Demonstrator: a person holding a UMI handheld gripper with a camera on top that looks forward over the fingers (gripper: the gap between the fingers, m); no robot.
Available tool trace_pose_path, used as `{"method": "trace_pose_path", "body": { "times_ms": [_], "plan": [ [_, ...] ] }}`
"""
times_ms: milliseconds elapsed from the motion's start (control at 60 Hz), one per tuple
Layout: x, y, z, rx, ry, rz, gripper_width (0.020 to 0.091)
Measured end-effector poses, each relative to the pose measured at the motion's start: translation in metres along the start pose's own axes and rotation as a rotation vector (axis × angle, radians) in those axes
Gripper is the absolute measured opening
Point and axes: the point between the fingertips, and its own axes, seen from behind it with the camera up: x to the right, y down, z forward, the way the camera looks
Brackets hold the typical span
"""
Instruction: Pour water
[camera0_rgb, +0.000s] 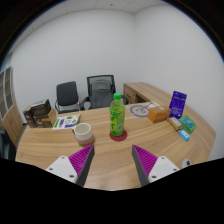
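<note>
Gripper (113, 160) is level and pointing across the wooden table (50, 150), jaws spread wide, nothing in them. Just beyond the fingers, straight ahead, the green bottle (118, 116) stands upright on a red coaster (119, 137). A pale cup (84, 131) sits close on its left. Two office chairs (84, 95) wait along the white wall (100, 50).

Looks like a small office or meeting room to me. There's a long curved wood-tone desk (45, 146) wrapping round the space, with two dark mesh-back office chairs (84, 94) pushed up behind it against plain white walls. Typical desk clutter too: a purple box (178, 102), some papers or booklets (66, 121) and a few small packages lying about on top.
</note>
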Motion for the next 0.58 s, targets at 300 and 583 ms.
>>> {"method": "trace_pose_path", "body": {
  "times_ms": [300, 583],
  "plan": [
    [-0.063, -0.023, -0.117, 0.084, -0.073, -0.038, 0.0759],
    [-0.088, -0.053, -0.163, 0.15, -0.104, -0.062, 0.077]
  ]
}}
